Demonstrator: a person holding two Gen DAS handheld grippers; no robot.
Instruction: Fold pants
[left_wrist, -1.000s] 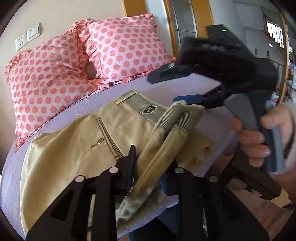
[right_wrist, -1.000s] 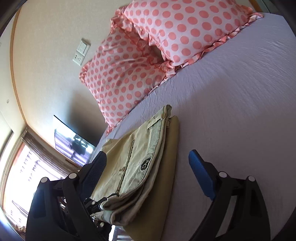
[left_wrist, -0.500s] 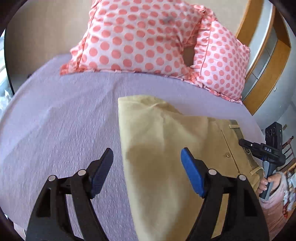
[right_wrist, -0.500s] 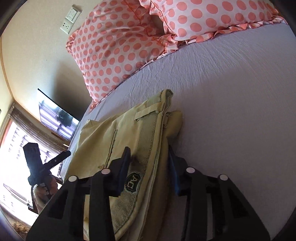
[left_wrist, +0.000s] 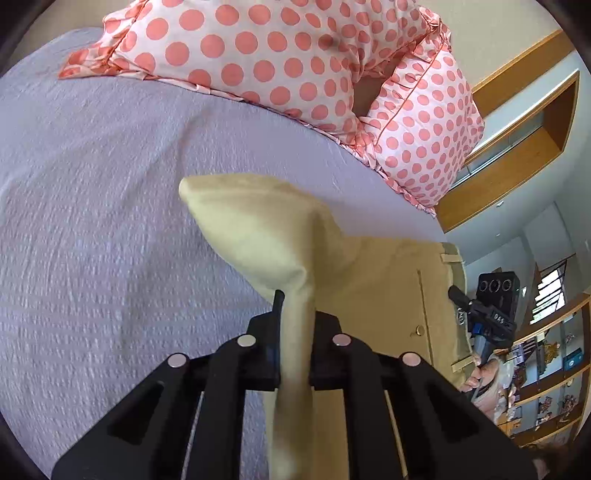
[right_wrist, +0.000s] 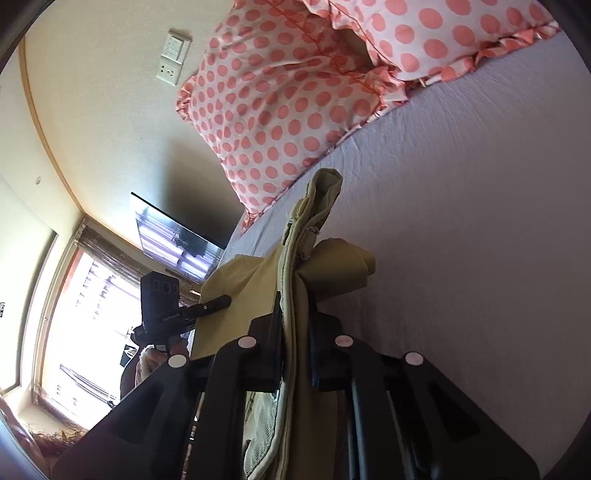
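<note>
The khaki pants (left_wrist: 373, 273) lie folded on the lilac bed sheet (left_wrist: 92, 206). My left gripper (left_wrist: 294, 325) is shut on the plain folded edge of the pants and lifts it into a ridge. My right gripper (right_wrist: 297, 325) is shut on the waistband end of the pants (right_wrist: 314, 206), several layers bunched between its jaws. The right gripper also shows in the left wrist view (left_wrist: 491, 310) at the far side of the pants, and the left gripper shows in the right wrist view (right_wrist: 173, 310).
Two pink polka-dot pillows (left_wrist: 266, 55) (right_wrist: 280, 107) lean at the head of the bed. A wall socket (right_wrist: 171, 59), a television (right_wrist: 177, 232) and a bright window (right_wrist: 81, 325) are on the left. Wooden shelves (left_wrist: 546, 387) stand beyond the bed's edge.
Both grippers have closed on the pants: the left on the plain folded edge, the right on the waistband. Both ends are now raised off the sheet.
</note>
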